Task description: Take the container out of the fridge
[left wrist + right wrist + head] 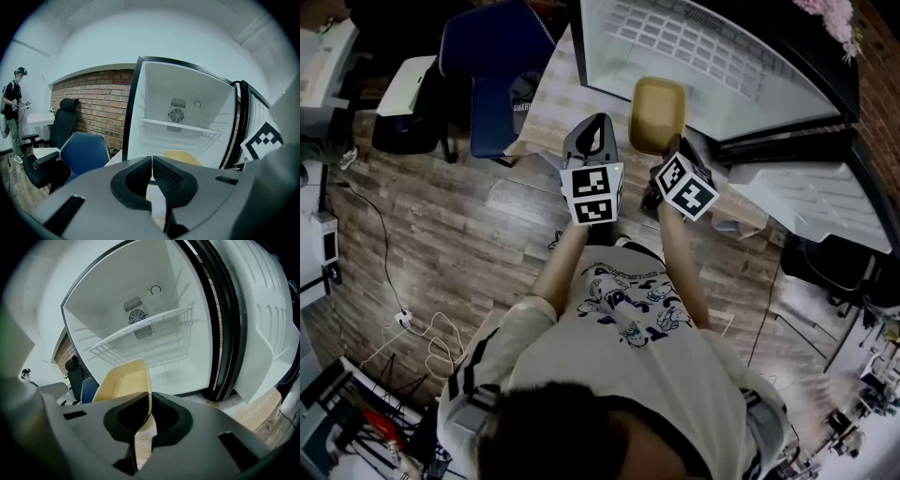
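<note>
Before the open fridge (108, 296) I hold one tan container (124, 383) in the air, clear of the compartment and in front of its opening. My right gripper (149, 404) is clamped on the container's near rim, the thin wall pinched between both jaws. The container is open-topped, with rounded corners, and nothing shows inside it. From above, it (658, 112) sits just beyond the right gripper (661, 155), and my left gripper (592, 131) is just to its left without touching it.

My left gripper (152, 161) has its jaws pressed together with nothing between them.

Inside the fridge I count one wire shelf (140, 326) and one round fan grille (137, 315) on the back wall. Its door (262, 333) stands swung out to the right.

Each gripper carries one cube with black-and-white square markers; they bear patterns, not words. The blue print on my shirt (628, 305) is too small to read.

To the left I count two chairs: one blue chair (84, 152) near the fridge and one black chair (63, 126) farther left, both in front of a brick wall (98, 93). One person (13, 108) stands at the far left.
</note>
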Motion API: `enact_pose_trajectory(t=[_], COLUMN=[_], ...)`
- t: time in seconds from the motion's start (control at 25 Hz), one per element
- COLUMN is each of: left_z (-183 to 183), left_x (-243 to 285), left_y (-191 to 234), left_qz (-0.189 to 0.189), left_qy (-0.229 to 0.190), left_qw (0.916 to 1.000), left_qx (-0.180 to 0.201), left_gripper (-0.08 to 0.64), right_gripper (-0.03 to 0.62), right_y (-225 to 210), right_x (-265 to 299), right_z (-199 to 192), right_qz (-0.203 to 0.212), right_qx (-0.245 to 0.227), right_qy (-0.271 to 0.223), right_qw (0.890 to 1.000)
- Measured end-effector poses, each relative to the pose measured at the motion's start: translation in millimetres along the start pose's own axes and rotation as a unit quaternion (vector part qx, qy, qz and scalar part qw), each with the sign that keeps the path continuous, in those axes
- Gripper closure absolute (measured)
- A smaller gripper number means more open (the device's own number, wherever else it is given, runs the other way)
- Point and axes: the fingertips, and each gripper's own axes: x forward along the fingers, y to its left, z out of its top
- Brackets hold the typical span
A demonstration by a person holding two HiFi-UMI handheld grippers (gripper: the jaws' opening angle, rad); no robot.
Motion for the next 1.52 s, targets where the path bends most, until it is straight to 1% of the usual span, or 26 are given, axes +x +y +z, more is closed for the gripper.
enact_pose_trajectory(t=[0.12,0.32,0.68,1.08,1.52], left_z=[-9,-29,-51,-68,-83], left_x=[-17,-48,-114,-176,-214], left_y=[-11,-28,-66,-93,-104], left_qz=[0.008,0.023,0.04,0.049,0.057], left_qy=[-0.003,-0.001,-0.012,-0.023,-0.027], left_qw=[1.0,0.9997,0.9991,0.9985,0.998], left_qx=[-0.001,-0.004,-0.004,-0.005,-0.006], left_gripper=[0.54,0.54,0.54,0.54,0.54], right_gripper=[0.549,0.549,0.549,0.549,0.548], right_y=[-10,-30,-61,-75,-85], right_x=[-15,-39,-105,-169,-212], right_z=[-7,-25,-45,-65,-91], right_qz=[0.004,0.015,0.03,0.048,0.061], right_qx=[-0.009,-0.01,-0.012,-0.011,-0.006], right_qy=[0.004,0.016,0.021,0.022,0.028], right_qw=[1.0,1.0,0.999,0.999,0.998])
